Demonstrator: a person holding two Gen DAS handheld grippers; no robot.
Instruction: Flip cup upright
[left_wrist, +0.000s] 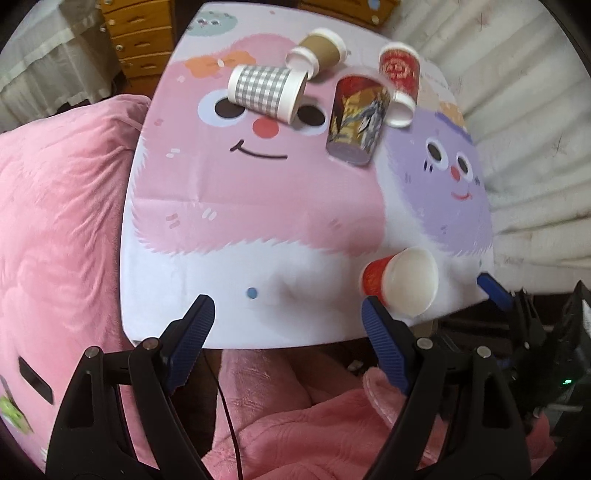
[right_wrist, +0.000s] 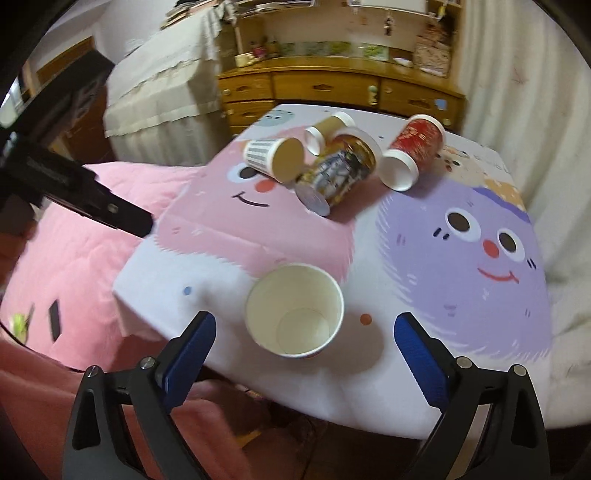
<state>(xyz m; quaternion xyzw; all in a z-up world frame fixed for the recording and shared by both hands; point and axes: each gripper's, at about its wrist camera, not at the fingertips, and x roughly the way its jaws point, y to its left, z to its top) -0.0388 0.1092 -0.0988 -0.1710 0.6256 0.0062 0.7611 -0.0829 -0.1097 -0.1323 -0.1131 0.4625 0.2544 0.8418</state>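
Note:
A red paper cup with a white inside (right_wrist: 295, 310) stands upright near the table's front edge, its mouth facing up; it also shows in the left wrist view (left_wrist: 400, 282). My right gripper (right_wrist: 304, 350) is open, its blue fingers on either side of the cup and a little short of it, not touching. My left gripper (left_wrist: 288, 332) is open and empty at the front edge, left of the cup. Several cups lie on their sides at the far end: a checked cup (left_wrist: 267, 90), a brown cup (left_wrist: 317, 53), a picture cup (left_wrist: 356, 118) and a red patterned cup (left_wrist: 400, 79).
The table (left_wrist: 258, 221) has a pink and purple cartoon cloth. A pink blanket (left_wrist: 55, 221) lies to the left and below. A wooden dresser (right_wrist: 332, 88) stands behind the table. White curtains (left_wrist: 517, 110) hang on the right.

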